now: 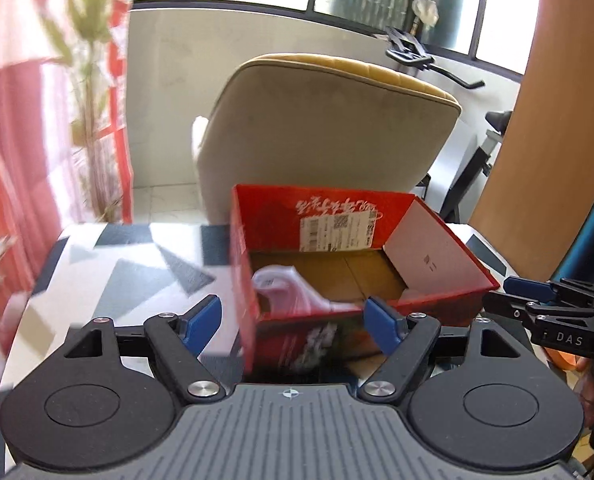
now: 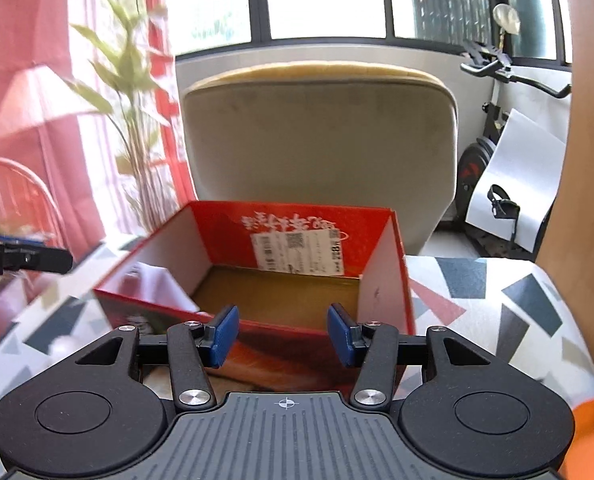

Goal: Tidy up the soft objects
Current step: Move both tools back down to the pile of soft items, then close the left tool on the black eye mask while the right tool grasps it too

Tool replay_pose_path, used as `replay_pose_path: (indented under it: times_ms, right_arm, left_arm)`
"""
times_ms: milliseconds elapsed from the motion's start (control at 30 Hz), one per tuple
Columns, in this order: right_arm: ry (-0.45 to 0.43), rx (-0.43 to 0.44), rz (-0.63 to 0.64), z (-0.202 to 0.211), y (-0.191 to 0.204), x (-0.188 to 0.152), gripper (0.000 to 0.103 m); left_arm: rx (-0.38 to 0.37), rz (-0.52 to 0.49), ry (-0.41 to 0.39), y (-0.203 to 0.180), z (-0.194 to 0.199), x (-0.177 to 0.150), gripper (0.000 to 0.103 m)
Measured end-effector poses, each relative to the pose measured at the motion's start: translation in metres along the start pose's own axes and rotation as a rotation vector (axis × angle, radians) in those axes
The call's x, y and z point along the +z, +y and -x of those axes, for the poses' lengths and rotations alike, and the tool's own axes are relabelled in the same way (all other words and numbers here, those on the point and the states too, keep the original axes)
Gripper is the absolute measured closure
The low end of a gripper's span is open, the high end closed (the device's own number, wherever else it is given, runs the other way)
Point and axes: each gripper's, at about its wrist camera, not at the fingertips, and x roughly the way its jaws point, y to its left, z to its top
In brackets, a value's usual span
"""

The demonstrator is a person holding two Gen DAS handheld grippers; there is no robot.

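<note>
An open red cardboard box [image 1: 437, 232] stands on a table with a geometric-patterned cloth [image 1: 109, 268]; the box also shows in the right wrist view [image 2: 389, 264]. A soft white item [image 1: 293, 292] lies inside at the box's left, seen too in the right wrist view [image 2: 157, 280]. My left gripper [image 1: 295, 324] is open and empty, just in front of the box's near wall. My right gripper [image 2: 283, 334] is open and empty, at the near rim of the box. The right gripper also shows at the right edge of the left wrist view [image 1: 537, 300].
A beige armchair [image 1: 321, 128] stands right behind the table. An exercise bike [image 2: 493, 152] is at the back right. A plant [image 2: 129, 80] and red curtain [image 2: 29, 80] are at the left. A wooden panel [image 1: 557, 100] rises at the right.
</note>
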Motion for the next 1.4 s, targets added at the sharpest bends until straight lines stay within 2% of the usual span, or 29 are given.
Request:
replay_pose_path:
  times_ms: [400,700,1067,1400]
  right_arm:
    - [-0.083,0.02,-0.003,0.055,0.031,-0.051,0.057]
    - [-0.102,-0.013,-0.014,0.081,0.036,-0.091,0.057]
    - [-0.015,0.009,-0.023,0.075,0.05,-0.138,0.057]
    - [0.088,0.03,0.018,0.038,0.068,-0.154,0.058]
  left_arm:
    - [0.055,0.141,0.003,0.017,0.051,-0.083,0.023]
    - [0.063,0.179,0.087,0.023,0.052,-0.137,0.025]
    - [0.073,0.201,0.207,0.025,0.029,-0.171,0.025]
    - [0.063,0.206,0.264,0.026,0.015,-0.183,0.026]
